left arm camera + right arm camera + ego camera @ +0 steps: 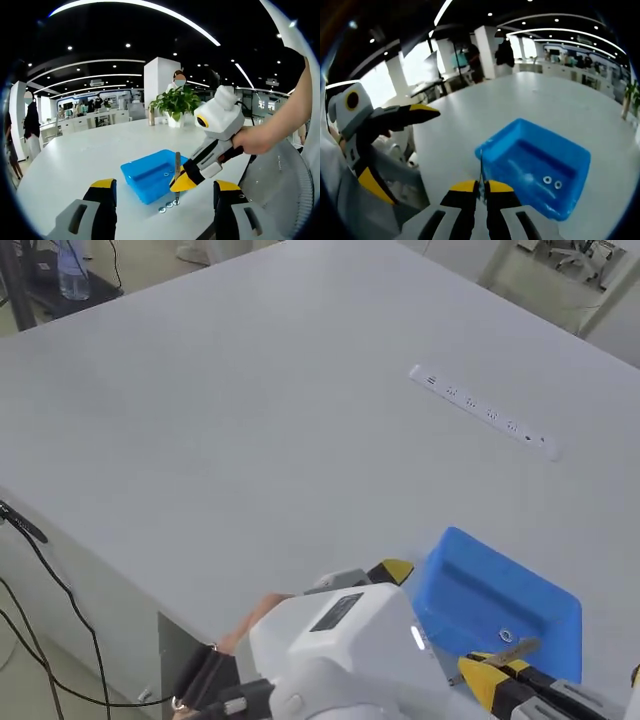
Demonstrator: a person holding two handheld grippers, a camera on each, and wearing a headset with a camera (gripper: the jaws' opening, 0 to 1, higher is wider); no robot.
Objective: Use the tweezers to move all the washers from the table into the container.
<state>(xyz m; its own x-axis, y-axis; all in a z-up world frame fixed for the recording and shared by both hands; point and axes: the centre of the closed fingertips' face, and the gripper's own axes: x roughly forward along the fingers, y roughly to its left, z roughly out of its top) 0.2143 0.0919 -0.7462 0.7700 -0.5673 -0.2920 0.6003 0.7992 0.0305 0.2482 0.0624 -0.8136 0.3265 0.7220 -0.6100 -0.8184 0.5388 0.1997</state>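
Left gripper (166, 184): jaws spread wide, nothing held, standing off the near-left side of the blue container (450, 570). Container: two washers (547, 179) lie on its floor. Loose washers (163, 209) lie on the table (250, 420) just beside the container's near wall. Right gripper (481, 187): jaws closed tight on the tweezers (177, 162), tips down at the loose washers. Cannot tell whether the tips grip one.

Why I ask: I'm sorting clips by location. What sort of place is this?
Likely an open-plan office or demo lab: a large white table carrying a power strip, a potted plant at its far end, and rows of ceiling spotlights overhead.
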